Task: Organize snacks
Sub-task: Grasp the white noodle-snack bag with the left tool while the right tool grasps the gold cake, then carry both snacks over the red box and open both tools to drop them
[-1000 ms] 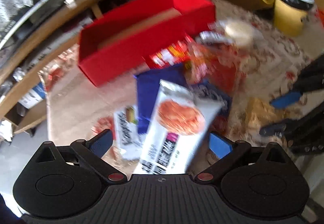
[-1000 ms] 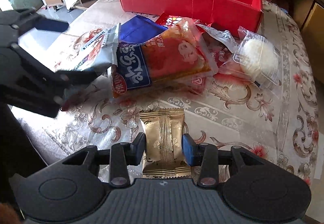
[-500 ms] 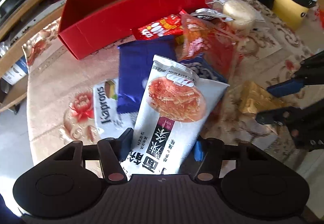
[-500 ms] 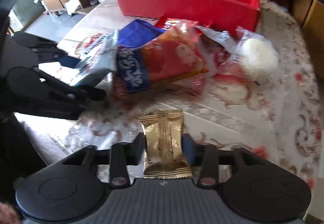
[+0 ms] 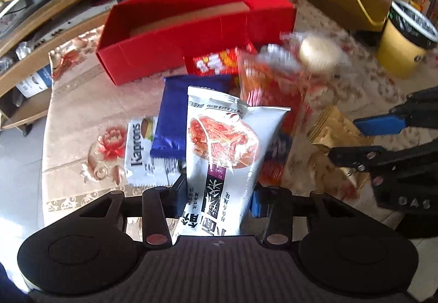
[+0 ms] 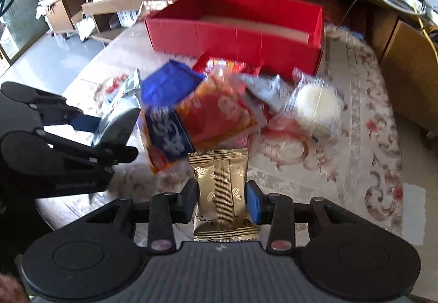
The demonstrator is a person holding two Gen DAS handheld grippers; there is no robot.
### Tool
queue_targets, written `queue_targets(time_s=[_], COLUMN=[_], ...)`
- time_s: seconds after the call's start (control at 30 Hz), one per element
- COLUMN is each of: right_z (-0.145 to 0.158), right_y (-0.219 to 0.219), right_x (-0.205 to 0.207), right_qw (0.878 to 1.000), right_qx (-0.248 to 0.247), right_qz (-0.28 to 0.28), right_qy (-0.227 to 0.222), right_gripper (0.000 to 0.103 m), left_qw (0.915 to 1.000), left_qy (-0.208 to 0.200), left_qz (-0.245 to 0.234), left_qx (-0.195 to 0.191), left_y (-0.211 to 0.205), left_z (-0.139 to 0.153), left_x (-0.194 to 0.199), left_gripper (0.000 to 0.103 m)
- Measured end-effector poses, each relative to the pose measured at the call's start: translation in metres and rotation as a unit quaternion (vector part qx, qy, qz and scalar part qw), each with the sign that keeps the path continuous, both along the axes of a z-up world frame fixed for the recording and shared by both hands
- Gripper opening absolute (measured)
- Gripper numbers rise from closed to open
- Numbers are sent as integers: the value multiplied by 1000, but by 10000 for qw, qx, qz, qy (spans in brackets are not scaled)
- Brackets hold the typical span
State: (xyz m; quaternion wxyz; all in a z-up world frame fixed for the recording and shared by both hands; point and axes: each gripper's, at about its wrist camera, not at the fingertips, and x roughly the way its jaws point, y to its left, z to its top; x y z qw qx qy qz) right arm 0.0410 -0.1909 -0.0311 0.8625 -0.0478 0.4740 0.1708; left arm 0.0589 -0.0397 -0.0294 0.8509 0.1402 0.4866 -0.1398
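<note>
Red box [image 5: 175, 37] sits at table's [image 5: 71, 117] far side, snack pile in front. Left gripper [image 5: 216, 197] closing on white noodle-snack pack [image 5: 221, 155]; right gripper [image 6: 222, 203] clamps gold packet [image 6: 222, 188].

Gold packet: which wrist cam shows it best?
Right wrist. The gold packet sits centred and sharp between the right gripper jaws, its back seam facing the camera. Left wrist shows it only at the right edge, blurred, partly hidden by that gripper.
</note>
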Motion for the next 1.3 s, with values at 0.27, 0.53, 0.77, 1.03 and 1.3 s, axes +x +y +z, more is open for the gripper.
queue_targets(time_s=[0.27,0.53,0.77,1.03,1.3], right_z=[18,32,48,63,66], right_y=[-2,-1,-9,-4,-3], right_x=[11,33,74,136,190], right_qw=[9993,9979,9947,9920,9891], right_qx=[206,313,472,525,656], right_qz=[-217,-376,-646,-730,-815], right_qy=[-223,-435,-647,-887,-1036], right_gripper=[38,38,38,38,38], left_qw=[9993,9971,9931,9888,9863], left_qy=[-208,-418,-581,-744,-889], left_qz=[158,309,439,657,875], left_qx=[-261,-563,-920,-1118,-1084], left_y=[1,1,-1,-5,-8], left_z=[14,31,44,57,59], left_x=[7,33,77,128,178], left_gripper=[48,47,47,47,46])
